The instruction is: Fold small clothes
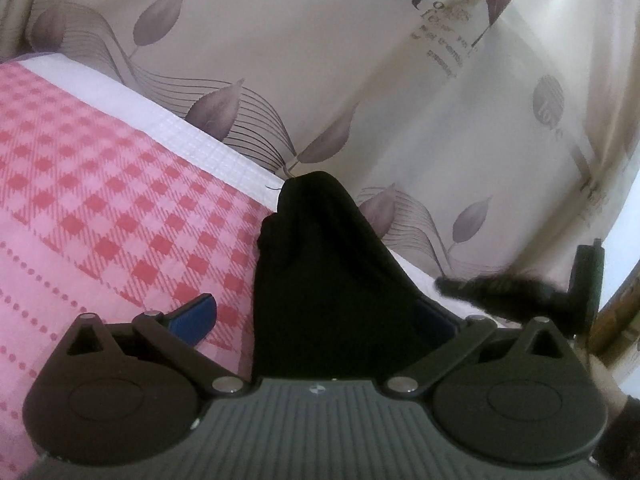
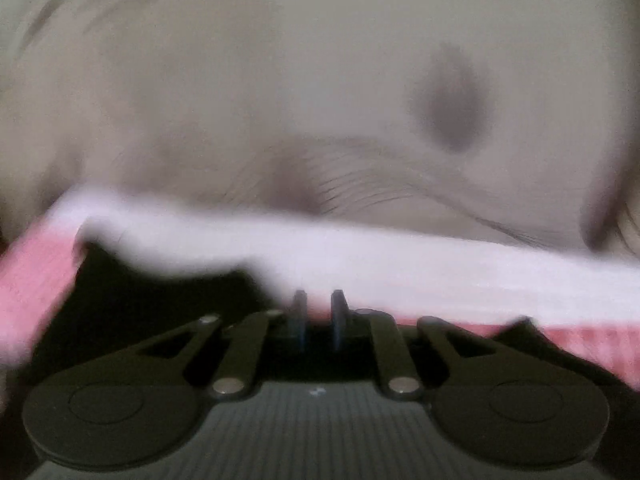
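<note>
- Two hand-held grippers are at work; the left hand-held gripper (image 1: pixel 320 312) has its jaws spread wide, one blue pad (image 1: pixel 196 314) lying clear on the pink cloth and the other half hidden under black fabric.
- Whether that left one pinches anything I cannot tell: the black garment (image 1: pixel 320 272) lies bunched between and over its jaws, but no pad is seen pressing on it.
- The right hand-held gripper (image 2: pixel 318 320) has its jaws drawn almost together, only a thin slit between the pads; what, if anything, sits in that slit is lost in blur.
- Its view shows dark fabric under and to both sides of its linkage, so it is right at the garment too.
- In the left view, a blurred dark shape at the right edge looks like the other tool near a strip of the black garment, though the blur leaves that unsure.
- The garment rests on a pink checked blanket (image 1: pixel 100 184) with a white border (image 2: pixel 400 264), near its edge, with a leaf-print sheet (image 1: pixel 320 60) beyond.
- Judged from this, folding is early or midway: the garment is humped and crumpled, not flat, and no neat finished fold shows.
- Left to do: flatten it, bring the edges over, and press the fold down.
</note>
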